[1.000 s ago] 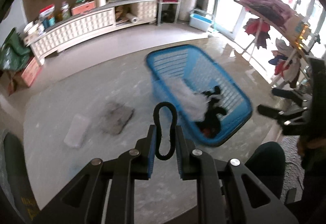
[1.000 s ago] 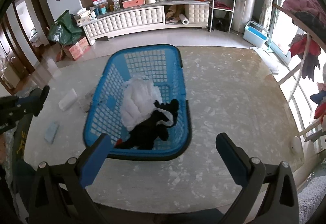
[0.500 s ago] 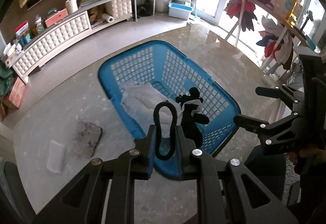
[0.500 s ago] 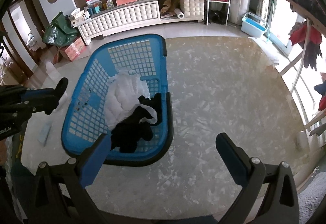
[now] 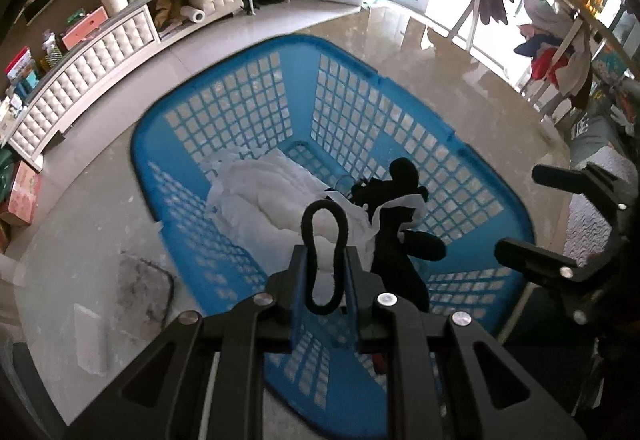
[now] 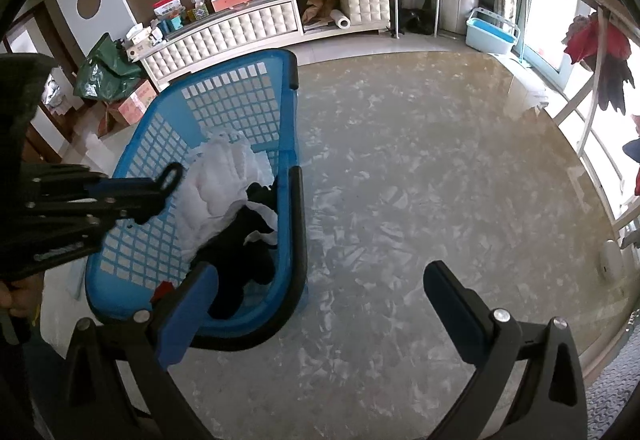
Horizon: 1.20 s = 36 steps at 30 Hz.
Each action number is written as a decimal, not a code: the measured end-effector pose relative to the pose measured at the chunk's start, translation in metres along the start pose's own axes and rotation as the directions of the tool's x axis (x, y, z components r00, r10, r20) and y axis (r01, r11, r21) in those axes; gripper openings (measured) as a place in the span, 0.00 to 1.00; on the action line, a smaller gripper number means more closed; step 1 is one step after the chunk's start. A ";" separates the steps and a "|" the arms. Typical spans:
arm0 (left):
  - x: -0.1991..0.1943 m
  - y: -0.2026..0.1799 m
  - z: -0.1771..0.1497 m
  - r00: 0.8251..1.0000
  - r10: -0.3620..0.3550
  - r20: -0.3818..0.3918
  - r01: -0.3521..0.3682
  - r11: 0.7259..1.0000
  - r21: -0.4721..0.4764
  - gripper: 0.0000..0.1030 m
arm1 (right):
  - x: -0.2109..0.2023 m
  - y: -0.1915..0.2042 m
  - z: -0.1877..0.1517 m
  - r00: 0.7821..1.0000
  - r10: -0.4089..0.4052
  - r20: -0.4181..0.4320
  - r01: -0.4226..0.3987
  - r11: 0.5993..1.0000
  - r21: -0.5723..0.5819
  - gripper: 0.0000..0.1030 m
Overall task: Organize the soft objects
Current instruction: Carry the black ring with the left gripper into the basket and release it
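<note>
My left gripper (image 5: 325, 254) is shut on a black elastic loop (image 5: 325, 203), which sticks up between its blue pads. It hangs over the near end of a blue mesh laundry basket (image 5: 136, 152). Inside the basket lie a white quilted cloth (image 5: 264, 192) and a black soft item with white trim (image 5: 396, 224). In the right wrist view the basket (image 6: 240, 58) is at the left, with the left gripper (image 6: 160, 192) and its loop (image 6: 173, 173) above its left wall. My right gripper (image 6: 320, 276) stands open and holds nothing, over the marble table to the right of the basket.
A grey pad (image 5: 144, 292) and a white block (image 5: 90, 340) lie on the table left of the basket. A small red item (image 6: 164, 288) sits in the basket's near corner. A white cabinet (image 6: 240, 28) and a drying rack with clothes (image 5: 560, 52) stand beyond the round table.
My left gripper has carried the black loop from beside the basket to above its contents and has come lower. The right gripper has dropped a little, still open.
</note>
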<state>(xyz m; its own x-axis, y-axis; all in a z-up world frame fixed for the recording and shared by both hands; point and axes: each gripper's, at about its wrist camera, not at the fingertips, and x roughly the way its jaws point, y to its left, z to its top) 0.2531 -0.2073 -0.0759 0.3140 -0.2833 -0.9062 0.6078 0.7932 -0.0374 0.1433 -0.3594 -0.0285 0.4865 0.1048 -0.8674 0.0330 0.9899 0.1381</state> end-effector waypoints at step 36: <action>0.012 -0.014 0.007 0.997 0.082 -0.015 -0.081 0.996 0.022 0.67 | 0.003 -0.018 0.006 0.999 0.020 -0.028 -0.019 0.998 0.052 1.00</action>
<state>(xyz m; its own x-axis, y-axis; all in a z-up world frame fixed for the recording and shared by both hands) 0.2533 -0.2251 -0.0831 0.3515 -0.2095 -0.9124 0.5962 0.8016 0.0456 0.1493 -0.3773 -0.0313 0.4628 0.1271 -0.8773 0.0697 0.9814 0.1790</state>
